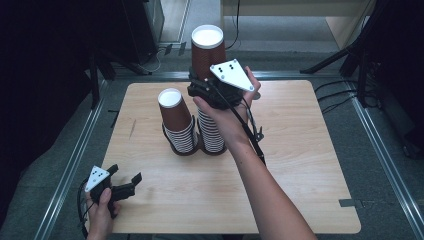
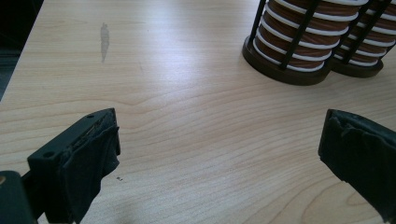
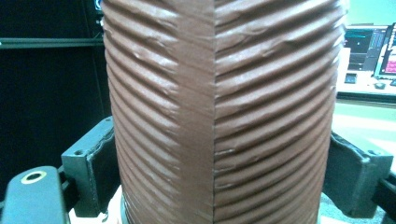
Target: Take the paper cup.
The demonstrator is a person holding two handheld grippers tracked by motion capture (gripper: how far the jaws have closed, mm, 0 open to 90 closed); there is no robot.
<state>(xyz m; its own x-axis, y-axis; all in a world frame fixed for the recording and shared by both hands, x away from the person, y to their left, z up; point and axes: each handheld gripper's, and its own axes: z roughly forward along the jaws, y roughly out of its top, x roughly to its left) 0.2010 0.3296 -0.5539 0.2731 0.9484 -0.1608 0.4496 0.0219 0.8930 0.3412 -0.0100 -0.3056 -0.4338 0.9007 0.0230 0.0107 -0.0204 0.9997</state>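
Two stacks of brown ribbed paper cups stand side by side in a black wire holder (image 1: pixel 186 149) at the middle of the wooden table (image 1: pixel 300 165). The left stack (image 1: pixel 176 122) is shorter; the right stack (image 1: pixel 211 131) is taller. My right gripper (image 1: pixel 202 82) reaches over the tall stack and is shut on its top cup (image 1: pixel 207 47). In the right gripper view the pads (image 3: pixel 100 165) press both sides of that cup (image 3: pixel 219 93). My left gripper (image 1: pixel 125 174) rests near the table's front left corner, open (image 2: pixel 219 154) and holding nothing, pointed toward the holder's base (image 2: pixel 280 70).
Black stand legs (image 1: pixel 330 60) and cables lie on the floor behind and right of the table. Metal rails (image 1: pixel 75 160) run along the floor at the left. Lit monitors (image 3: pixel 369 46) stand far behind the cup.
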